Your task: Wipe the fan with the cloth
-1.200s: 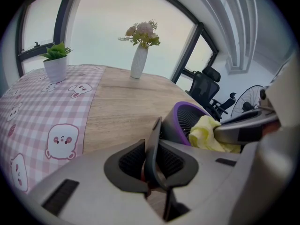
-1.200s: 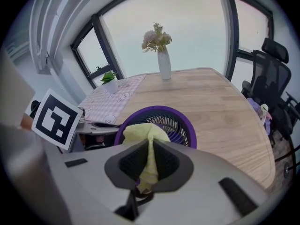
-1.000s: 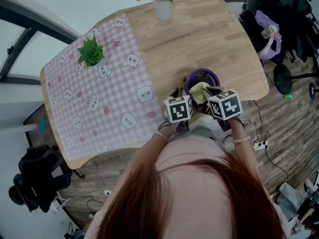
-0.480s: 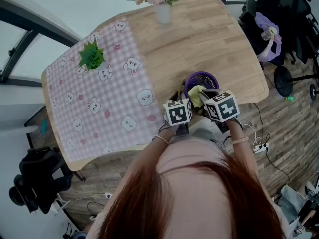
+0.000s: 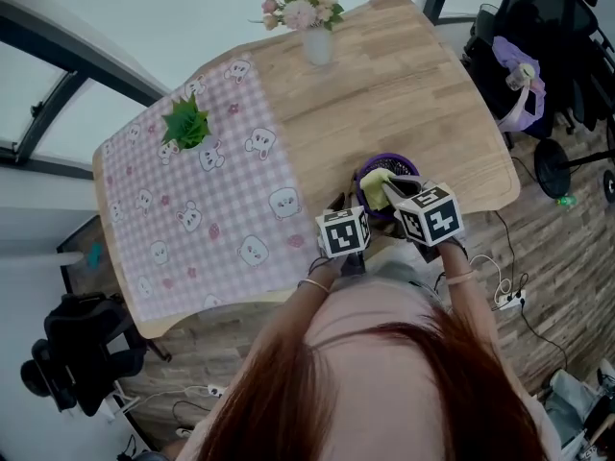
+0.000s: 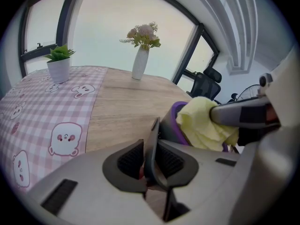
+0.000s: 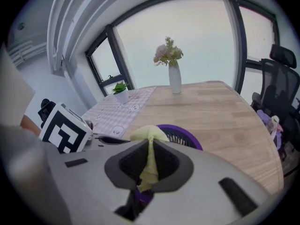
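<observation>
A small purple fan (image 5: 391, 168) stands near the front edge of the wooden table (image 5: 404, 75). My left gripper (image 5: 346, 217) is shut on a thin dark part of the fan (image 6: 152, 144), which sits edge-on between its pads; the purple rim (image 6: 174, 114) rises just beyond. My right gripper (image 5: 392, 190) is shut on a yellow cloth (image 5: 375, 186) and holds it against the fan's near rim. A strip of the cloth (image 7: 149, 158) shows pinched between the pads of the right gripper (image 7: 149, 168), bunching over the fan's grille (image 7: 182, 136).
A pink checked cloth with bear prints (image 5: 192, 219) covers the table's left half and bears a potted green plant (image 5: 186, 123). A vase of flowers (image 5: 315, 22) stands at the far edge. An office chair with a bag (image 5: 543, 56) is off to the right.
My right gripper has lifted the yellow cloth a little along the fan's rim. The left gripper has kept its hold in the same place.
</observation>
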Available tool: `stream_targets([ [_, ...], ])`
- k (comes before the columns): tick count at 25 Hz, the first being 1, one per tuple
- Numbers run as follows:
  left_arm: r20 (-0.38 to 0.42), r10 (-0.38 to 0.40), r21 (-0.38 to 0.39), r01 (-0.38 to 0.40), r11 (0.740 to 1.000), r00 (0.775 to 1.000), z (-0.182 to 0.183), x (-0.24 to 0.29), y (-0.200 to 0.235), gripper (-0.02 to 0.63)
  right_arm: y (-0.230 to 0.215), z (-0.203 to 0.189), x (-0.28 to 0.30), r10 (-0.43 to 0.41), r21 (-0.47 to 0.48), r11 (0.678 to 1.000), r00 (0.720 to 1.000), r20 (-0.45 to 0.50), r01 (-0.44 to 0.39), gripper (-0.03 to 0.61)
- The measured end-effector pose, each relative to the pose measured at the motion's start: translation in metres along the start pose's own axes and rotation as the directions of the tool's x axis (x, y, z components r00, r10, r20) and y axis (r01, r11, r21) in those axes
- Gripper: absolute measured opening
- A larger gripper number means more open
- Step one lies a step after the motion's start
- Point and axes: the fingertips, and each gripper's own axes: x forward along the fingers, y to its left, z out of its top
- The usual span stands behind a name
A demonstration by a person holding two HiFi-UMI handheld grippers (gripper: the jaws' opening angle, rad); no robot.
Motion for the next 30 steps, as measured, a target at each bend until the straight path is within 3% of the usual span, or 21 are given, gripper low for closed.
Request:
stream_targets([
  [7,0.038,-0.036,-0.015,0.037,0.999,0.999,0.000,-0.015,-0.006,0.061,-0.006,0.027,-0.023,-0.050,-0.036,0.998,0.986,0.158,0.056,0.025],
  [13,0.173,-0.029,0.114,0.009,0.993,0.985,0.028,-0.042,-0.016,0.061,-0.015,0.039,-0.043,-0.085,-0.013,0.996,0.958,0.273,0.092,0.025],
  [18,0.299,-0.047,0.200,-0.015,0.980,0.953,0.055,-0.070,-0.029,0.061,-0.018,0.052,-0.066,-0.117,0.028,0.993,0.926,0.358,0.114,0.025],
  [23,0.438,-0.061,0.261,-0.062,0.963,0.897,0.090,-0.100,-0.040,0.052,-0.016,0.069,-0.089,-0.116,0.054,0.993,0.893,0.435,0.102,0.025],
  [30,0.544,-0.074,0.289,-0.104,0.952,0.836,0.130,-0.129,-0.044,0.029,-0.015,0.087,-0.112,-0.117,0.054,0.993,0.864,0.490,0.105,0.025],
])
